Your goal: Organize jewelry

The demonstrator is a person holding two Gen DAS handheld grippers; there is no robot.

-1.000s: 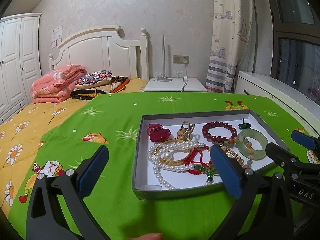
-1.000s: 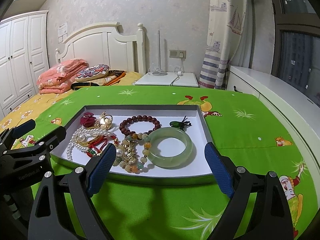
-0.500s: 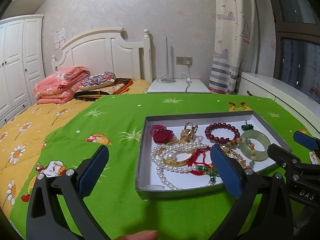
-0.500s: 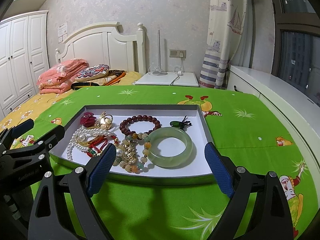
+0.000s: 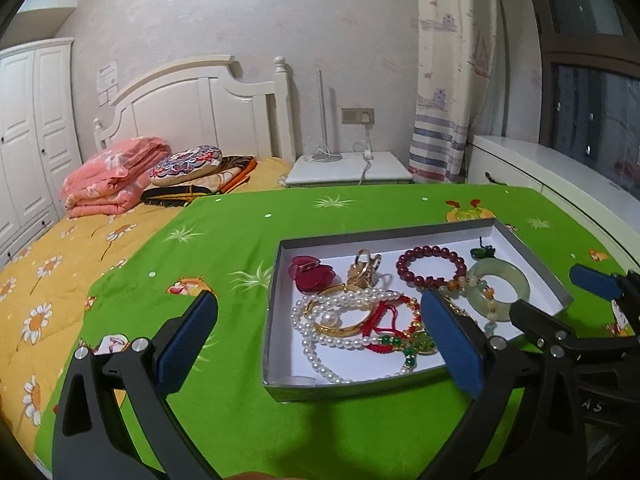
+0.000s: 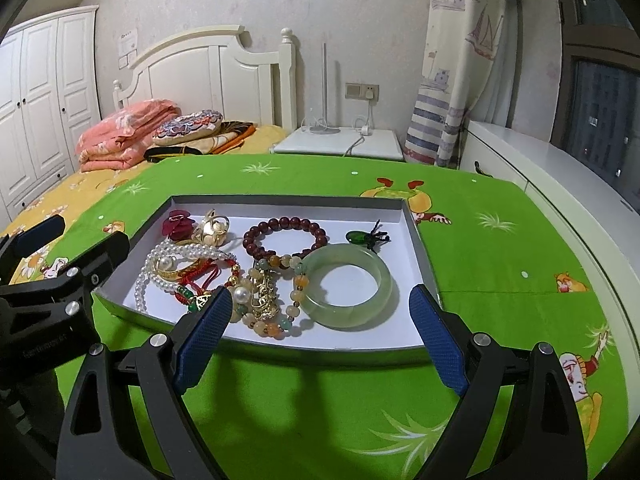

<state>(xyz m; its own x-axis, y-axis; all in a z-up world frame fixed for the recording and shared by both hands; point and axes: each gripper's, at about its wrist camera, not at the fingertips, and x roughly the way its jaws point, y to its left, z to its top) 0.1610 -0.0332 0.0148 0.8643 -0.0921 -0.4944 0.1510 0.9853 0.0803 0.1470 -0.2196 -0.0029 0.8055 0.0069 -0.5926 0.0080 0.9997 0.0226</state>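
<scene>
Right wrist view: both grippers hover spread wide and empty at the near edge of the jewelry tray.

The right gripper (image 6: 318, 340) hangs with jaws apart in front of the jade bangle (image 6: 347, 286), which lies flat in the shallow tray (image 6: 288, 199) on the green bedspread (image 6: 500, 264). The left gripper (image 5: 320, 344), equally released, faces the pearl necklace (image 5: 320, 316) tangled with a gold bangle (image 5: 340, 326) and red cord. Behind sit the dark red bead bracelet (image 6: 286, 236) and a green pendant (image 6: 360, 237). I'd worry about that knot: lifting one strand could drag its neighbours out, or tip the light tray on the soft bedding.
</scene>
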